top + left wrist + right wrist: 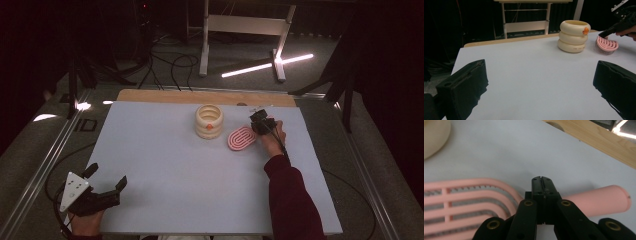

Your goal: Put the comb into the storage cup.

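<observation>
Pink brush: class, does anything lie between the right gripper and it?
Nothing visible does. The right gripper is already at the pink brush, its jaws shut together over the neck where head meets handle. The cream ring stack stands apart, to the brush's left in the high view.

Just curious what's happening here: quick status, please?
Right gripper shut over pink brush, grip unclear. Left gripper open, idle at table edge. Cream ring stack beside brush, apart.

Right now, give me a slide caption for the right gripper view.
Right gripper, jaws closed together, over the pink brush where its head meets the handle, on the grey table.
</observation>
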The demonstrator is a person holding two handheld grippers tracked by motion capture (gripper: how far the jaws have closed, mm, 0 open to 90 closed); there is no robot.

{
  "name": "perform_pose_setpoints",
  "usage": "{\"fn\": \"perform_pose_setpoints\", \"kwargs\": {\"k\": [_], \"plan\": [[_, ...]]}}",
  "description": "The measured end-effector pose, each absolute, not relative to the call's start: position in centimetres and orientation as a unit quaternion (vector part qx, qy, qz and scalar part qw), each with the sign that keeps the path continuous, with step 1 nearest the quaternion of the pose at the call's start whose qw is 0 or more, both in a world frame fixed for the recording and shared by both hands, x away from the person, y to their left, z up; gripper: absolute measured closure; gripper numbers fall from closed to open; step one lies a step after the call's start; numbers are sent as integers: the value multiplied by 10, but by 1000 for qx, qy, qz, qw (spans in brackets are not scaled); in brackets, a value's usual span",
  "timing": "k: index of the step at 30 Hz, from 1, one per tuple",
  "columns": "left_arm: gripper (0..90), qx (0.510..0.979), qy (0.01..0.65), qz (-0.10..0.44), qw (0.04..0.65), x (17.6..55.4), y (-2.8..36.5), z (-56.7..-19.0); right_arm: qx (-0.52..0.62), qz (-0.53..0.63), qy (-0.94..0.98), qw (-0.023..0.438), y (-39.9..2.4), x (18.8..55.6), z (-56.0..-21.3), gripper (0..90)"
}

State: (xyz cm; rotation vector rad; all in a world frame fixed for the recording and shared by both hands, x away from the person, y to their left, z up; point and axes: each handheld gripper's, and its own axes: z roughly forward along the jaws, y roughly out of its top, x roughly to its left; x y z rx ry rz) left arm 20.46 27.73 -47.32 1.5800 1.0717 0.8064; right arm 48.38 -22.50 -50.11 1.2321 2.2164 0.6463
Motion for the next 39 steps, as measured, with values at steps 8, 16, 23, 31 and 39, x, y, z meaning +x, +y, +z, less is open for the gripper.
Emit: {"fn": "perform_pose_setpoints", "kwargs": {"k": [8,16,23,31,39], "plan": [[0,655,446,335,510,204,277,-473,438,182,839,268,-225,485,-491,900],[0,654,445,336,511,204,278,-473,422,180,847,269,-220,487,-494,900],[0,652,447,337,512,203,279,-473,430,178,846,260,-216,492,-499,900],[0,653,446,336,511,203,278,-473,453,167,842,244,-228,490,-499,900],[0,653,447,335,511,204,278,-473,458,170,843,224,-238,484,-500,900]]}}
